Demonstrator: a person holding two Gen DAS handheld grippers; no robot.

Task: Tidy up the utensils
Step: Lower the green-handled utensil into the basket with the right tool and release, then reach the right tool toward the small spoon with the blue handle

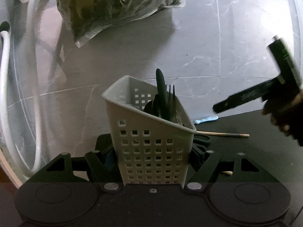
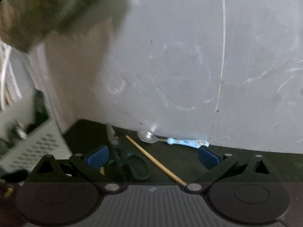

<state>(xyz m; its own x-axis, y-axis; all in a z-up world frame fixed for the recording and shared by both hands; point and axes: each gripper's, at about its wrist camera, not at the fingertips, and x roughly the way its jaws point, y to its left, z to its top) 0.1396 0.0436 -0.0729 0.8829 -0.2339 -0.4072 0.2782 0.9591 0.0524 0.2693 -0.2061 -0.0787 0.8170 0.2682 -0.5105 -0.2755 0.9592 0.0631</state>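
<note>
While the left hand-held gripper (image 1: 153, 157) clamps the white perforated utensil caddy (image 1: 149, 132) by its lower walls and holds it tilted above the dark bench (image 1: 246, 130), the right hand-held gripper (image 2: 153, 158) has its jaws spread wide with nothing pressed between the blue pads (image 2: 97, 158). No earlier picture is given, so only this wide, empty stance can be told.

The step in hand looks like fetching the next loose utensil for the caddy. Below the right gripper's open jaws lie green-handled scissors (image 2: 128, 162) and a wooden chopstick (image 2: 155, 161); just beyond, against the grey wall, lies a spoon with a light blue handle (image 2: 170, 141). The next move probably calls for lowering the jaws around one of these, closing on a narrow handle lying flat on the bench, then carrying it to the caddy's open top.

The left wrist view shows what the caddy already holds: dark utensils, among them a fork (image 1: 171, 94) standing tines up. It also shows the right gripper from outside, blurred, at the right edge, and a plastic bag (image 1: 117, 7) hanging on the wall. The right wrist view shows the spoon's bowl and the scissors clearly, which the caddy mostly hides from the left; the caddy appears there only as a blurred white shape at the left edge.
</note>
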